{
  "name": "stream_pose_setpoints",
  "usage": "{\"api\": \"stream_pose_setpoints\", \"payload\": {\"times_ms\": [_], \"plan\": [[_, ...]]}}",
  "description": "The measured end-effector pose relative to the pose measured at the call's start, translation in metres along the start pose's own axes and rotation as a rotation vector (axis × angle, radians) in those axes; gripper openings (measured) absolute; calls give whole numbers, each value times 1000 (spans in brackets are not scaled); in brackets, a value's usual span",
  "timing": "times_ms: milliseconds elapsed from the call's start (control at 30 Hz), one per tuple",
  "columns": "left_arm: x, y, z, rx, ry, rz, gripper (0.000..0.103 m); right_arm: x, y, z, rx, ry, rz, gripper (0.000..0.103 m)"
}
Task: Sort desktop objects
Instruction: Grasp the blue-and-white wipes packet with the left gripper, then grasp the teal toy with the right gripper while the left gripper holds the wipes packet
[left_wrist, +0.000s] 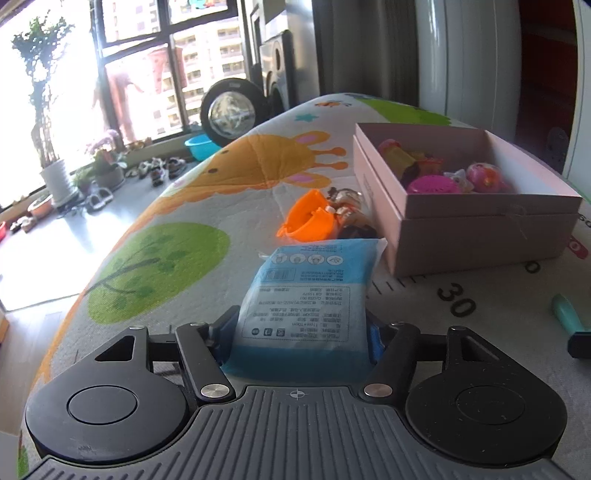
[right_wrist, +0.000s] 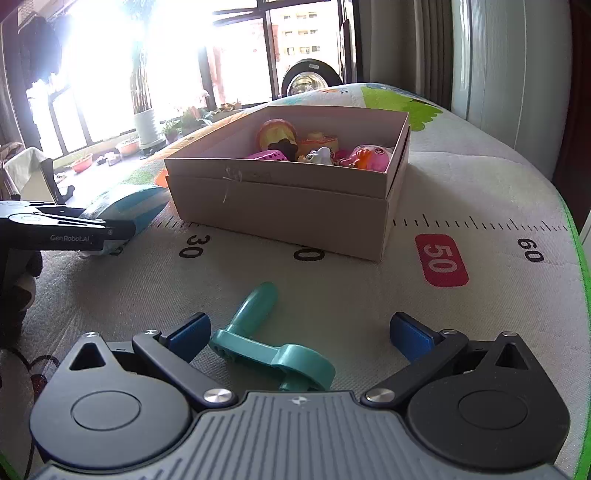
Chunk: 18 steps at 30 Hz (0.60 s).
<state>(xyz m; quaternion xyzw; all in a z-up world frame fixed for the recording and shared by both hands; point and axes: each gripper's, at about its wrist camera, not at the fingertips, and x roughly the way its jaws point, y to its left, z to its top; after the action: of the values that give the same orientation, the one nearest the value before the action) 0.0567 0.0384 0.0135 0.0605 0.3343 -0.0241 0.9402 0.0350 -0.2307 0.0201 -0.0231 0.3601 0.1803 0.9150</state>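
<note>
While spread to its widest on the near side of the box (right_wrist: 280, 206), grips nothing with the right gripper (right_wrist: 301, 330): merely straddles the crank (right_wrist: 273, 356), with bare mat (right_wrist: 480, 184) showing between each blue pad and the teal plastic

Lies well apart from the box's front wall, round grip aimed away toward the box, flat arm running crosswise from that grip toward the right pad and ending in a ring. Sits closer to the left pad at the elbow and closer to the right pad at the ring

Hinges, by the look of it, on that crosswise arm. Better not to close straight onto the arm's two ends; better to slide forward toward the box and pinch the round grip, lying in line with the fingers, or to roll the wrist first

Over by the box's left front corner, pinches the pack (left_wrist: 303, 295) in the left gripper (left_wrist: 299, 332), jaws partly closed, both pads pressed into the soft wrapper. Points lengthwise away from the gripper toward the orange toy (left_wrist: 306, 221) just beside the box's left wall. Looks ready to go up, rightward and over the rim, in among the toys (right_wrist: 365, 157) already inside

Falls plainly to the right gripper for the crank: shows only at the far right edge of the left view, well off from the box's near corner
</note>
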Motion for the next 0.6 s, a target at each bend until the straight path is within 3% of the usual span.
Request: {"api": "stream_pose_setpoints", "payload": {"times_ms": [167,233,333,400,600], "plan": [[-34,-24,-21,17,-11,-92,72,3,11,-1,-60,26,-41,103],[-45,-33,-30,31,-14,-137,78,2,12,-2,-61,32,-40,103],[-53,-50,-41,105,-42,-132,93,-1,15,-4,-60,40,-32,103],[-50,-56,-45,132,-40,-116,94,-3,15,-6,-61,48,-27,103],[-47,-50,-45,89,-24,-132,97,-11,14,-8,-78,80,-2,103]]}}
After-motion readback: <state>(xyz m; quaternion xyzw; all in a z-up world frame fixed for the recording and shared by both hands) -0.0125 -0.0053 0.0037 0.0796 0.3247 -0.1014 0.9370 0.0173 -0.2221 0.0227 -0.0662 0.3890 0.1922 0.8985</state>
